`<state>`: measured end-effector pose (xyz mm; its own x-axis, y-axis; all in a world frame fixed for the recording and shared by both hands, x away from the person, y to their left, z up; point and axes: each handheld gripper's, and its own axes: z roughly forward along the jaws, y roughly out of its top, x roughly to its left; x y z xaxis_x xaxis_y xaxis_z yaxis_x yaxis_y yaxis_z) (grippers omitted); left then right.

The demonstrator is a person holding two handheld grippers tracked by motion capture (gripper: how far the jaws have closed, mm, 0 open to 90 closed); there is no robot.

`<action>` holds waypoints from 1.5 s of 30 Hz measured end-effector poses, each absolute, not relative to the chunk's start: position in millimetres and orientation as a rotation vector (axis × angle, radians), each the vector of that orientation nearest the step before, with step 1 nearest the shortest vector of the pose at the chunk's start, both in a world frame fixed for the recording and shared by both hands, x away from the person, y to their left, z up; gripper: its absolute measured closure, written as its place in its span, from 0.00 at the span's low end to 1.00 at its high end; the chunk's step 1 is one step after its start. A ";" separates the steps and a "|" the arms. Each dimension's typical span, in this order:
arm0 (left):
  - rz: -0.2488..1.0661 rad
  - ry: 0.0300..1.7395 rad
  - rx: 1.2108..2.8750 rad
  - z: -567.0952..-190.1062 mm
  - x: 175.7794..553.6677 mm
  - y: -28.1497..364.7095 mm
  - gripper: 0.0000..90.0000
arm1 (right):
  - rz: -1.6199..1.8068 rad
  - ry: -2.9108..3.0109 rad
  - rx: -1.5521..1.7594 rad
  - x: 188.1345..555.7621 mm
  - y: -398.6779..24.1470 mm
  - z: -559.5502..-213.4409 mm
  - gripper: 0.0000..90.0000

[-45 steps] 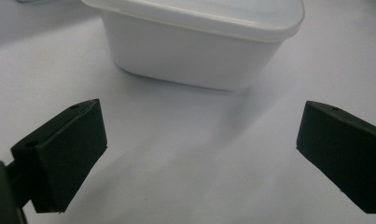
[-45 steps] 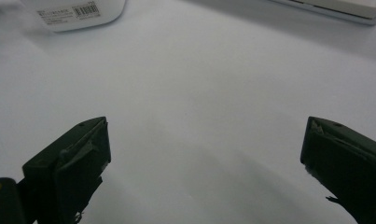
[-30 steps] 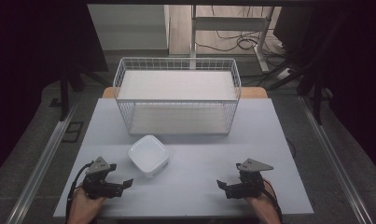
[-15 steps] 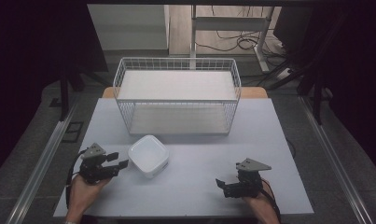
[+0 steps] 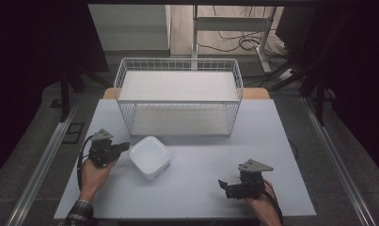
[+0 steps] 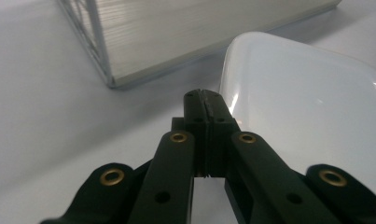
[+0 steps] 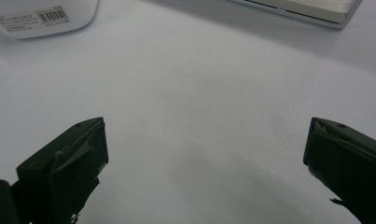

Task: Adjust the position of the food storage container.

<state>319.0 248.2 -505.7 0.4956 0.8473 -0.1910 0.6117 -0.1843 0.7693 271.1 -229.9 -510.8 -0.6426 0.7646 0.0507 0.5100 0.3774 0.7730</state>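
A white square bowl (image 5: 149, 155) sits upside down on the pale table (image 5: 201, 160), in front of the wire basket. My left gripper (image 5: 123, 147) is at the bowl's left edge, its tips right beside the rim. In the left gripper view the jaws (image 6: 205, 98) have just been closing and now stand pressed together with nothing between them, the bowl (image 6: 297, 93) just to their right. My right gripper (image 5: 223, 184) rests near the table's front right, and its jaws (image 7: 204, 154) stand wide open over bare table. The bowl (image 7: 45, 16), with its barcode label, lies far off at the top left of that view.
A white wire basket (image 5: 177, 101) with a flat white floor stands at the back middle of the table; its corner (image 6: 97, 37) is just beyond the left gripper, and its base (image 7: 325, 11) appears in the right gripper view. Floor rails run along both sides of the table.
My left gripper has moved away from the front edge up to the bowl's left side, and its jaws have gone from open to shut. The right gripper has stayed put.
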 end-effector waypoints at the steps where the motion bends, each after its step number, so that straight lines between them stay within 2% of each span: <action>1: 0.348 1.210 1.904 -507.1 321.8 246.7 1.00 | 1.136 2.326 1.119 271.3 -229.8 -511.1 0.00; 18: 0.248 1.191 1.896 -511.3 309.0 237.8 1.00 | 1.125 2.320 1.133 272.8 -226.3 -511.2 0.00; 26: 0.239 1.195 1.899 -510.8 303.5 232.0 1.00 | 1.182 2.402 1.125 280.4 -189.2 -505.4 0.01; 29: 0.230 1.197 1.893 -511.2 303.1 231.3 1.00 | 1.186 2.433 1.120 284.9 -171.9 -506.6 0.10; 30: 0.227 1.197 1.893 -511.3 303.0 231.1 1.00 | 1.188 2.439 1.118 286.3 -166.4 -506.9 0.15; 31: 0.224 1.197 1.893 -511.2 302.8 230.6 1.00 | 1.199 2.453 1.111 289.4 -155.9 -506.6 0.25; 32: 0.222 1.196 1.895 -511.1 302.6 230.0 1.00 | 1.199 2.453 1.111 289.4 -155.9 -506.6 0.25; 36: 0.211 1.191 1.895 -511.3 301.0 227.6 1.00 | 1.225 2.502 1.080 298.4 -133.6 -507.0 0.45; 37: 0.202 1.190 1.892 -511.7 300.4 226.9 1.00 | 1.226 2.536 1.071 302.6 -123.6 -509.3 0.56; 38: 0.202 1.190 1.892 -511.7 300.4 226.9 1.00 | 1.226 2.536 1.071 302.6 -123.6 -509.3 0.56; 41: 0.186 1.188 1.887 -512.3 299.4 225.6 1.00 | 1.245 2.589 1.058 306.1 -112.4 -512.8 0.76; 45: 0.142 1.170 1.895 -512.9 296.5 218.4 1.00 | 1.276 2.621 1.001 302.0 -102.3 -511.6 0.97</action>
<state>296.5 218.4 -512.9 0.5501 0.7685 -0.3269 0.6683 -0.1704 0.7241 302.0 -102.3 -511.6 -0.7876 0.5763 0.2182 0.5273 0.4469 0.7227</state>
